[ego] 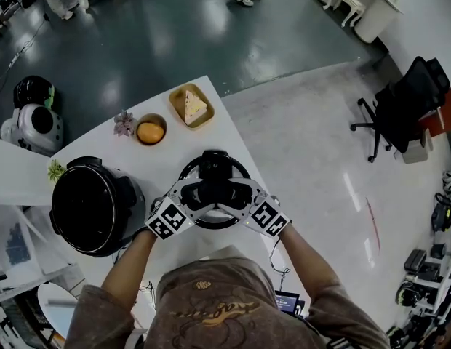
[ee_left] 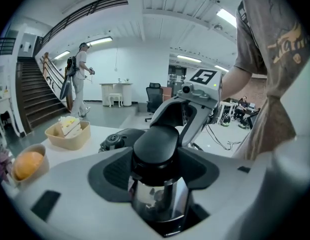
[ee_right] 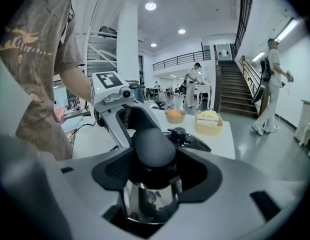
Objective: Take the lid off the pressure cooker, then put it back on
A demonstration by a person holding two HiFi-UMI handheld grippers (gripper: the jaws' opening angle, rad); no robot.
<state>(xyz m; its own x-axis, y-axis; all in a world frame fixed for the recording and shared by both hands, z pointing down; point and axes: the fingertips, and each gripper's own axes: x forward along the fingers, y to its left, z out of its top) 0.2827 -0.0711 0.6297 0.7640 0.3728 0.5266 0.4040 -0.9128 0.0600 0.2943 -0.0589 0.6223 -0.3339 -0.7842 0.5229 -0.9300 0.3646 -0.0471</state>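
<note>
The round black pressure cooker lid [ego: 238,169] is in front of me at the middle of the white table [ego: 102,140]; whether it rests on the table I cannot tell. Its black knob [ee_left: 156,143] on a chrome stem sits between the jaws in both gripper views. My left gripper [ego: 200,193] grips the knob from the left and my right gripper [ego: 230,193] from the right, pads against it. The small pressure valve [ee_right: 177,132] shows beyond the knob [ee_right: 154,146]. The cooker body [ego: 91,206] stands uncovered to the left, its dark inside showing.
A bowl with an orange [ego: 150,131], a tray with a wedge of cake [ego: 191,107] and a small plant [ego: 124,123] sit at the table's far end. The table's right edge is close to the lid. An office chair [ego: 404,111] stands on the floor, far right.
</note>
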